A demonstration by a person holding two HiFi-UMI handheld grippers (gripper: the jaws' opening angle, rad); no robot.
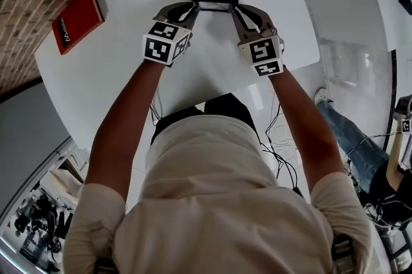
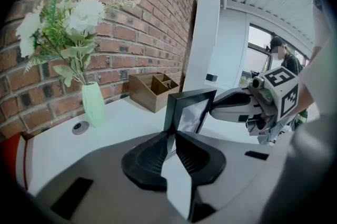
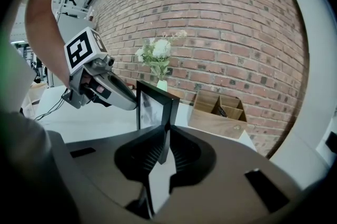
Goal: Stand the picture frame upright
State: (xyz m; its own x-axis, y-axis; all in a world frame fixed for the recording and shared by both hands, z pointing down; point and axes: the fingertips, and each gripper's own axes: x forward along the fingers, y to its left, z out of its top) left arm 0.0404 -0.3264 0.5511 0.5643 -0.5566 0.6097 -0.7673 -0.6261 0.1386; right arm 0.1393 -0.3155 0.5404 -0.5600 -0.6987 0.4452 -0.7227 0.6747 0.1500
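Upright-placement step: the picture frame [image 1: 214, 4] is held vertical between the left gripper [image 2: 172, 140] and right gripper [image 3: 166, 140], each closed narrow on one side edge — the gripper views show those clamps, the head view only its top edge over the desk [image 1: 116, 67] — next move likely needs a steady release.

Item: red book [image 1: 78, 20], at your ten o'clock. White lettering on its cover, too small to read. You have no other text.
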